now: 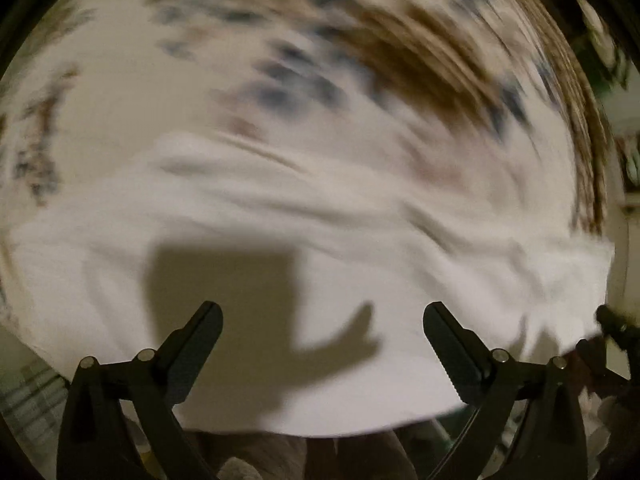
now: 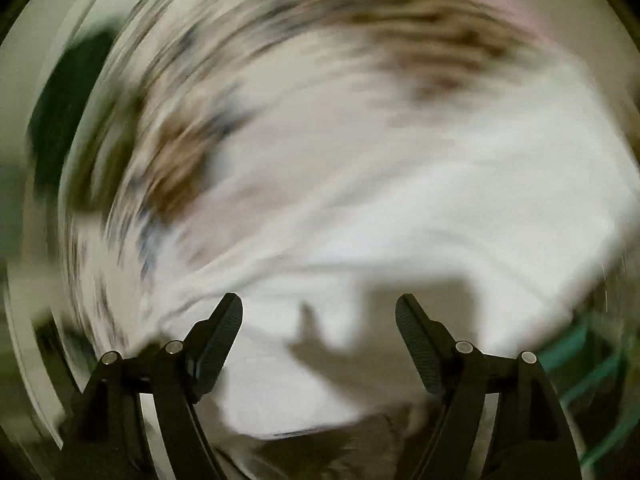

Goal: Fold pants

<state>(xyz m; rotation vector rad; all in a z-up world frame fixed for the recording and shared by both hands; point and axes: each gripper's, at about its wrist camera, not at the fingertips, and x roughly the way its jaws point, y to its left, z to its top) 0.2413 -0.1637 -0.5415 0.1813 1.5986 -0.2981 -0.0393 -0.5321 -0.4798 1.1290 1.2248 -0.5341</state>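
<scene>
We've got both wrist cams looking down past their own fingers, fairly close over the white pants. Both views share that cloth and the patterned sheet beyond, heavily blurred.

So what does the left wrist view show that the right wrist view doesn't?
Only the left wrist view shows another dark tool part at its right edge. Only the right wrist view shows a dark green shape at far left and teal lines at lower right. Both show white pants on a patterned cloth, heavily blurred, with each tool open and empty.
</scene>
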